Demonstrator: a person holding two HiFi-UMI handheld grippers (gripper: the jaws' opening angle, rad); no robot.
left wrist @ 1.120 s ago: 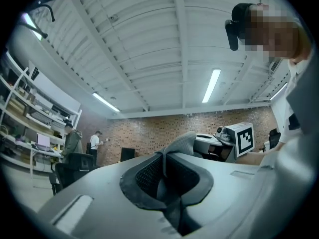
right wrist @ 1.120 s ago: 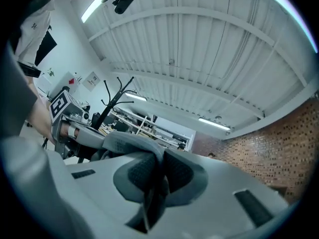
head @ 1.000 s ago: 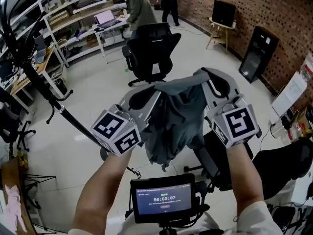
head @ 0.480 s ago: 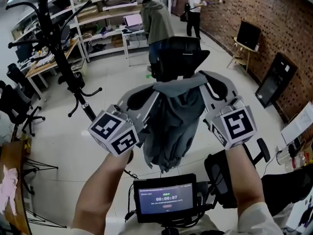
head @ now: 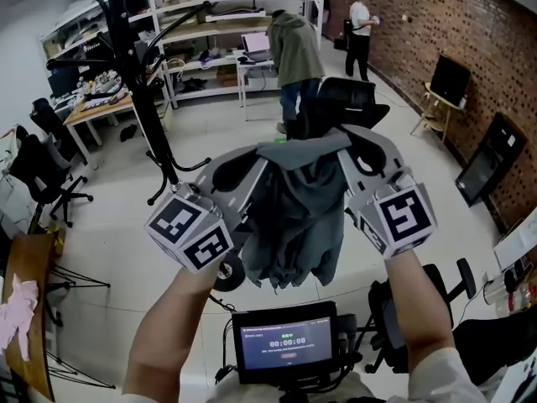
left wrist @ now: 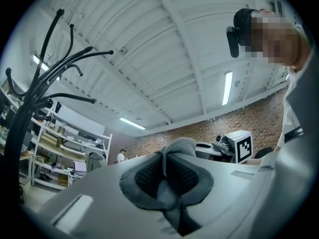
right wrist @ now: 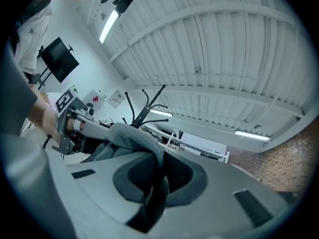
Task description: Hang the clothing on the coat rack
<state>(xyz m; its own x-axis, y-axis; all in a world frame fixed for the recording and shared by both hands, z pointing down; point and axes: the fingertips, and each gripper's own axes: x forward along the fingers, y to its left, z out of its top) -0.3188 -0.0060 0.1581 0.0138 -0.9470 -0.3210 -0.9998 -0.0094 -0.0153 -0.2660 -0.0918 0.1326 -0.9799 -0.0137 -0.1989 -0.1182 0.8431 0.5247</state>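
Clothing: grey garment (head: 295, 217), bunched, hanging between both grippers above the floor (head: 126, 250).
Left gripper (head: 248, 168): jaws pinched on the garment's top edge.
Right gripper (head: 351, 148): jaws likewise clamped on it.
Coat rack (head: 134, 65): black, upright, upper left, apart from the garment.

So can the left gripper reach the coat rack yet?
Probably not yet: the coat rack stands apart across open floor, and the left gripper is clamped on the clothing. Nothing blocks the way.
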